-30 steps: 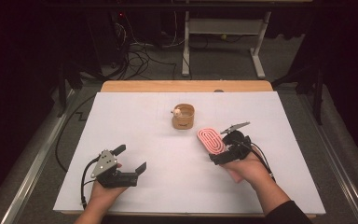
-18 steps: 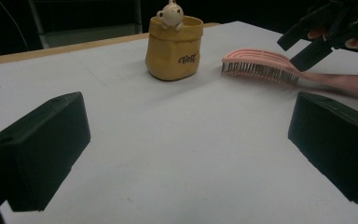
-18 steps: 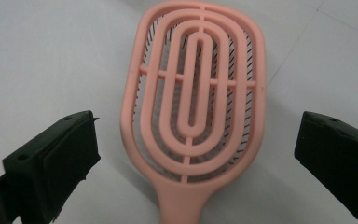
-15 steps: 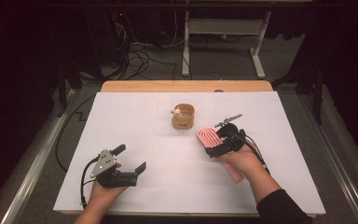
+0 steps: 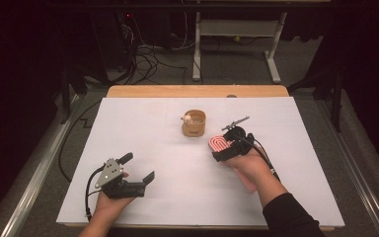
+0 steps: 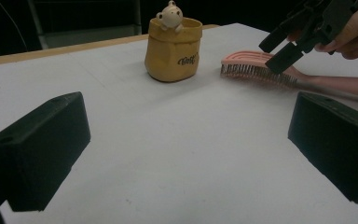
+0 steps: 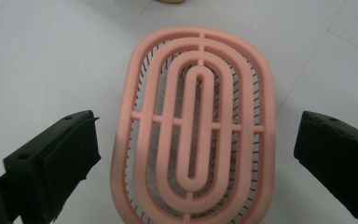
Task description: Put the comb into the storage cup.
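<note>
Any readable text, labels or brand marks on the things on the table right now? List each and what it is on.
"Bott" or similar: dark script on the front of the small yellow bag-shaped pot with a bear figure at its rim; the letters are blurred, so the reading is uncertain.
Pink oval vented plastic hairbrush: no lettering visible on its back.
White table cover: no print.

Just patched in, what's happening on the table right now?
The right gripper hangs over the head of a pink hairbrush that lies bristles-down on the white table, jaws open to either side of it and not gripping. The left gripper rests open near the front edge, holding nothing. A small yellow pot with a bear figure stands just beyond the brush.
</note>
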`<state>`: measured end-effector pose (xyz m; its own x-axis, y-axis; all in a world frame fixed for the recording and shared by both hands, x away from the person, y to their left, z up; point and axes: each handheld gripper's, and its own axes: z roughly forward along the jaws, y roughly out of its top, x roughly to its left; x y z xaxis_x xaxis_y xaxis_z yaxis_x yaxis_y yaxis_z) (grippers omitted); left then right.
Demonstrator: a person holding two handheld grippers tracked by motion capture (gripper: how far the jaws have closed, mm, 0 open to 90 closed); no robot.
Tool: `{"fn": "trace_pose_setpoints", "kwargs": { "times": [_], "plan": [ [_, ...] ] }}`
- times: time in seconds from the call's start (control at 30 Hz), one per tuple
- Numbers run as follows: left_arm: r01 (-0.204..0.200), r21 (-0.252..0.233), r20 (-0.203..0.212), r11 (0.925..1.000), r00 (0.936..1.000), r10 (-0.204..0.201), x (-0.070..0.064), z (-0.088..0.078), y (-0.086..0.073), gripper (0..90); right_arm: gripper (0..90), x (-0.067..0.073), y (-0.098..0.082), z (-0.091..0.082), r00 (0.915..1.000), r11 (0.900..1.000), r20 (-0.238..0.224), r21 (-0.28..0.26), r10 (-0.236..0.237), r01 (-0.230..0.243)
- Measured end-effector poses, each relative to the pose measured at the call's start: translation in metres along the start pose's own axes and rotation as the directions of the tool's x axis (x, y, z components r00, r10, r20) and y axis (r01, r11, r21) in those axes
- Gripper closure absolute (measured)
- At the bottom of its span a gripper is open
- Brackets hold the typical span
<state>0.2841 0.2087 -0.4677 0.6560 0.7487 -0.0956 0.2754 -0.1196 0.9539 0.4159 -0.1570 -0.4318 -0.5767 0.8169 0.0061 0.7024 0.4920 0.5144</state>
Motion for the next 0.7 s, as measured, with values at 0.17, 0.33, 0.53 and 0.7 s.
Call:
{"fn": "trace_pose_setpoints", "kwargs": {
  "times": [0.17,0.33,0.53,0.7],
  "plan": [
    [-0.002,-0.001,0.001,1.0000,1.0000,0.002,0.0004,-0.0001,0.0001,0.0,0.7,0.0028,0.0041,0.0042,0.9999,1.000,0.007,0.016,-0.011,0.011],
    [0.001,-0.002,0.000,1.0000,1.0000,-0.001,0.0007,-0.0003,0.0002,0.0,0.7,0.0017,0.0029,0.0078,0.9998,1.000,0.017,0.028,-0.011,0.011],
    [-0.001,-0.005,0.004,1.0000,1.0000,0.001,0.0005,-0.0004,0.0004,0.0,0.7,0.0007,-0.0001,0.0088,1.0000,0.999,0.003,0.041,0.005,-0.005],
    [0.001,-0.007,0.003,1.0000,1.0000,-0.001,0.0006,-0.0007,0.0005,0.0,3.0,0.0004,-0.0029,0.0097,0.9999,0.999,0.001,0.038,0.013,-0.013]
  ]
}}
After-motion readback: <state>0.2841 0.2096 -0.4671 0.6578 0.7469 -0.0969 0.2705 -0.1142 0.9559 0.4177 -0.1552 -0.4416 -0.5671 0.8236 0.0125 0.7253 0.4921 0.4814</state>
